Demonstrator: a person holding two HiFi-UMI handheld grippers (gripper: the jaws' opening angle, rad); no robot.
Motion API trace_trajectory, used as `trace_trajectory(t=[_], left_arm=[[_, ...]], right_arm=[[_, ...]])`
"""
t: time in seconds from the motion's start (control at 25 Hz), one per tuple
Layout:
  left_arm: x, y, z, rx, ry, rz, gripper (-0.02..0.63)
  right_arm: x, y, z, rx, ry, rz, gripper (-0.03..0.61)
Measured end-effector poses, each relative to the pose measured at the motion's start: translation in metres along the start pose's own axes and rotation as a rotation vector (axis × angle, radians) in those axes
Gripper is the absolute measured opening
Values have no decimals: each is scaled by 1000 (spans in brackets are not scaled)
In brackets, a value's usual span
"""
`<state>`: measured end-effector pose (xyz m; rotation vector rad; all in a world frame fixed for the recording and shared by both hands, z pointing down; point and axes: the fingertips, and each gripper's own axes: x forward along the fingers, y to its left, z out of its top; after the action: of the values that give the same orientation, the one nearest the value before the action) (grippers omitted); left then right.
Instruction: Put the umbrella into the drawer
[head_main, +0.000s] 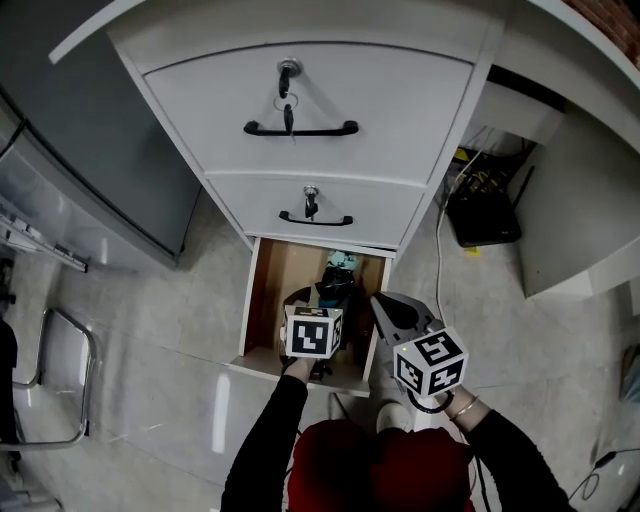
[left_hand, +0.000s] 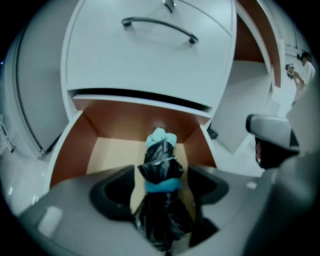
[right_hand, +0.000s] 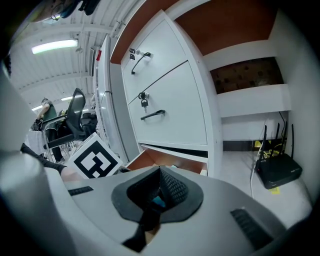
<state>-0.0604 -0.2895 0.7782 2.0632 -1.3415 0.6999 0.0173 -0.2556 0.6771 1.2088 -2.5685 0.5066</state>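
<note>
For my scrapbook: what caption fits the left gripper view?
Folded black umbrella lies in open wooden drawer, left gripper open.
</note>
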Motion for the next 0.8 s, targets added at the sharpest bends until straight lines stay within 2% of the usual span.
trace_trajectory(t=[0.12,0.48,0.8], left_arm=[[-18,5,11,-16,-55,7,316],[-82,23,40,-57,-230,47,159],[-142,18,61,30,-362,57,29]], right_arm=[[-4,6,9,-13,-17,6,2],[-25,18,36,-27,-83,2,2],[-47,33,55,-43,-128,17,2]])
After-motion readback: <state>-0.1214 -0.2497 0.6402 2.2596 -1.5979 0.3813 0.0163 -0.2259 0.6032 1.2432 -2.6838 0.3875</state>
